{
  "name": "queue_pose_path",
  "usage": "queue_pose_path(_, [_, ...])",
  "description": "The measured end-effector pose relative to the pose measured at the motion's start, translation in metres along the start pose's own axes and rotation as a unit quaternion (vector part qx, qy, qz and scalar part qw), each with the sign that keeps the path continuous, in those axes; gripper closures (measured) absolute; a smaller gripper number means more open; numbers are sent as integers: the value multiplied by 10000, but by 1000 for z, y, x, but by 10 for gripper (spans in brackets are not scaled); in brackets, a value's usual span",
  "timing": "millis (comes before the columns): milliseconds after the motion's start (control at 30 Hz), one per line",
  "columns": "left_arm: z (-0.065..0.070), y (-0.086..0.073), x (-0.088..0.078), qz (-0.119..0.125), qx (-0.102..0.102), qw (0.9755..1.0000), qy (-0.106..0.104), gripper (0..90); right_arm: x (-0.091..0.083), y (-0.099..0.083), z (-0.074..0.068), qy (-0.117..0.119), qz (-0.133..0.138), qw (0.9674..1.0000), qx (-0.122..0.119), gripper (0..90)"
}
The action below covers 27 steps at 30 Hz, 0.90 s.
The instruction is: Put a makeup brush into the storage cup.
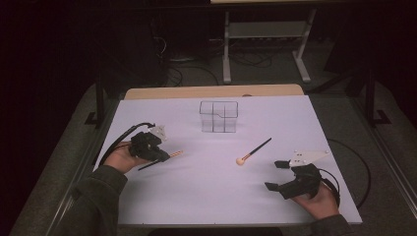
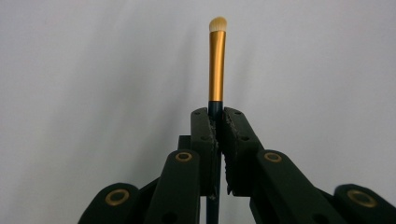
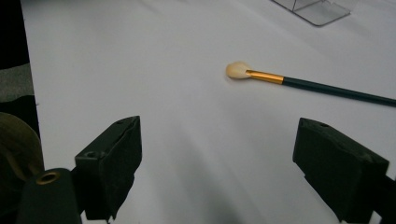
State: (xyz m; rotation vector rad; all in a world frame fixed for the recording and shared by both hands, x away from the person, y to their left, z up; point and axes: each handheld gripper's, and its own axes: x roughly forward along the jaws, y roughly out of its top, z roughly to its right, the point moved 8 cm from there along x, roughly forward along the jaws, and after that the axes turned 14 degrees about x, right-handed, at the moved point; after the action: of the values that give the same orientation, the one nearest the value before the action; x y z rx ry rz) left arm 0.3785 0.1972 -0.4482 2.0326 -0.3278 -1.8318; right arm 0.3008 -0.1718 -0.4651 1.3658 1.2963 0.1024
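Fingers pinch one of two brushes.

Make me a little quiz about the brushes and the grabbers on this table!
1. True or false: the left gripper is shut on a thin brush.
2. What lies on the table ahead of the right gripper: A a fluffy brush, B a spoon, C a cup?
3. What stands at the far middle of the table?

Key: 1 true. 2 A. 3 a clear box.
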Motion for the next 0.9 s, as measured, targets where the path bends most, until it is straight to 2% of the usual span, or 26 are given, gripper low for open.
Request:
queue_pose_path(100, [3,3,-5,71,60,10000,-3,834,-1,6,-2,16,15,10000,-46,153])
queue_pose_path(133, [6,8,-7,257,15,9997,23,834,-1,10,-3,50,18,10000,-80,155])
queue_pose_path(233, [9,12,-10,321,60,9995,11,834,0,15,-5,75,24,9999,-134,159])
queue_pose_path(267, [12,16,-11,417,90,9991,-3,834,1,20,-8,118,15,9998,-159,160])
queue_pose_path(433, [19,23,-12,505,214,9985,-36,834,4,29,-12,208,5,9996,-165,160])
queue_pose_path(467, [22,28,-13,594,284,9978,-34,834,5,34,-15,251,-28,9995,-203,163])
queue_pose_path(567, [25,33,-14,656,345,9972,-48,834,6,40,-19,276,-44,9992,-286,169])
queue_pose_path(633, [30,41,-14,842,404,9956,-99,833,8,48,-25,370,-76,9986,-372,182])
queue_pose_path(900, [42,61,-9,1017,599,9927,-226,833,21,61,-38,586,-203,9964,-572,190])
